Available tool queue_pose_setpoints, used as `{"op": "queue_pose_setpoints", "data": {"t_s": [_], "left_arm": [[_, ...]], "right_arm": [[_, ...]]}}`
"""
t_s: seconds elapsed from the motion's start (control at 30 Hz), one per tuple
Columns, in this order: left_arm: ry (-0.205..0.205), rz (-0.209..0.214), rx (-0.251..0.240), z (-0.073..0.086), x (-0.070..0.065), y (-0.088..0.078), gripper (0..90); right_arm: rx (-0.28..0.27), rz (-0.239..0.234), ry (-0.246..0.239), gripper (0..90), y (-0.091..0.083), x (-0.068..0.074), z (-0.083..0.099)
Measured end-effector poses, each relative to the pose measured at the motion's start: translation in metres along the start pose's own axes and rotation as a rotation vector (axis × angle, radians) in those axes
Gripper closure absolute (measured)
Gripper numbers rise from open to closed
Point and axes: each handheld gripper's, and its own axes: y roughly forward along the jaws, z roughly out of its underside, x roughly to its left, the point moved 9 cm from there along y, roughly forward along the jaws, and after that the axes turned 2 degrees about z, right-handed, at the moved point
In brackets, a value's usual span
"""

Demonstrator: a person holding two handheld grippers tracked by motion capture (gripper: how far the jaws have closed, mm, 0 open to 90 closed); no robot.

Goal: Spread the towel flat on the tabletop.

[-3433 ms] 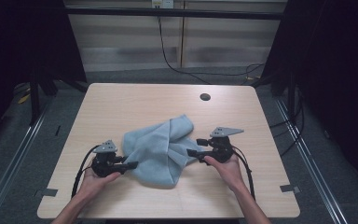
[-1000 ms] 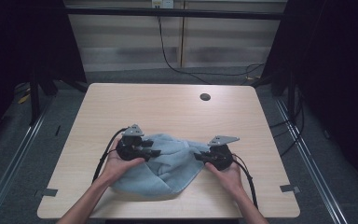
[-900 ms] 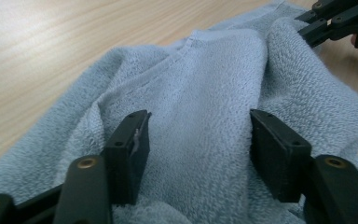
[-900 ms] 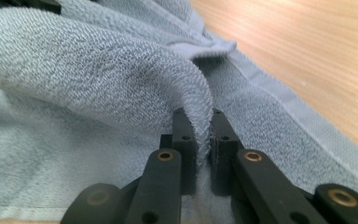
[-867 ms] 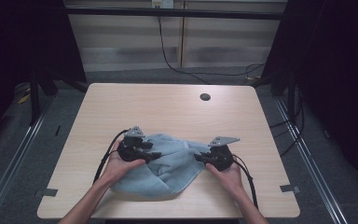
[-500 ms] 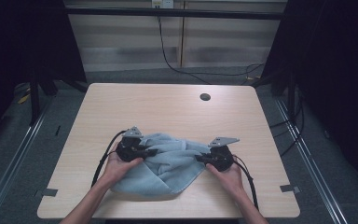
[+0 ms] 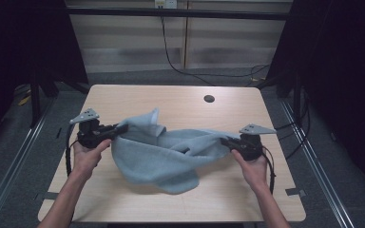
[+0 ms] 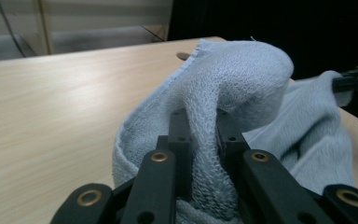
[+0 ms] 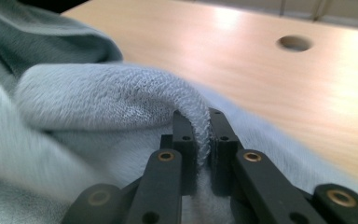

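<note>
A light blue towel hangs stretched between my two grippers above the wooden table, its lower fold resting on the tabletop. My left gripper holds the towel's left edge; its jaws have just been closing and now pinch a fold of the towel. In the left gripper view the left gripper has cloth pressed between its pads. My right gripper is shut on the towel's right end. In the right gripper view the right gripper clamps a rolled hem of the towel.
A round hole sits in the table near its far right. Bare tabletop lies beyond the towel. Cables trail from both grippers. Dark frames and metal rails flank the table.
Both hands have risen and drawn apart, the left one leftward and the right one rightward. The left gripper closed on the towel, and the cloth is now pulled out between them.
</note>
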Motion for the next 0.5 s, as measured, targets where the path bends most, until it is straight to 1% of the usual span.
{"op": "queue_pose_setpoints", "data": {"t_s": [0.03,0.07,0.1,0.13,0.2,0.23,0.27,0.33,0.37,0.4,0.43,0.47,0.5], "left_arm": [[-0.010,-0.019,-0.024,-0.004,0.006,-0.008,80.1],[-0.013,-0.034,-0.036,-0.006,0.008,-0.012,80.2],[-0.022,-0.038,-0.050,-0.009,0.009,-0.015,80.3],[-0.019,-0.053,-0.065,-0.014,0.011,-0.018,80.3],[-0.021,-0.060,-0.093,-0.023,0.011,-0.022,80.3],[-0.021,-0.060,-0.093,-0.023,0.011,-0.022,80.3],[-0.019,-0.081,-0.129,-0.034,0.010,-0.027,80.3],[-0.015,-0.097,-0.164,-0.042,0.009,-0.035,80.4],[-0.013,-0.101,-0.177,-0.044,0.008,-0.039,80.4],[-0.008,-0.109,-0.179,-0.042,0.006,-0.042,80.4],[0.001,-0.123,-0.173,-0.038,0.005,-0.046,80.4],[0.001,-0.125,-0.169,-0.031,0.003,-0.051,80.3],[-0.009,-0.119,-0.162,-0.022,0.002,-0.054,80.3]], "right_arm": [[-0.013,0.012,0.002,84.7,-0.005,-0.006,-0.003],[-0.021,0.026,0.010,84.8,-0.011,-0.011,-0.007],[-0.032,0.042,0.013,84.8,-0.016,-0.016,-0.011],[-0.043,0.056,0.010,84.9,-0.020,-0.021,-0.016],[-0.075,0.071,0.015,84.9,-0.030,-0.028,-0.030],[-0.075,0.071,0.015,84.9,-0.030,-0.028,-0.030],[-0.115,0.092,0.013,84.9,-0.040,-0.033,-0.050],[-0.164,0.097,0.018,84.9,-0.050,-0.035,-0.065],[-0.192,0.102,0.019,84.9,-0.055,-0.035,-0.072],[-0.216,0.100,0.021,84.9,-0.060,-0.034,-0.077],[-0.227,0.097,0.022,84.9,-0.063,-0.033,-0.078],[-0.221,0.093,0.023,84.9,-0.065,-0.031,-0.075],[-0.204,0.096,0.013,84.9,-0.066,-0.029,-0.068]]}}
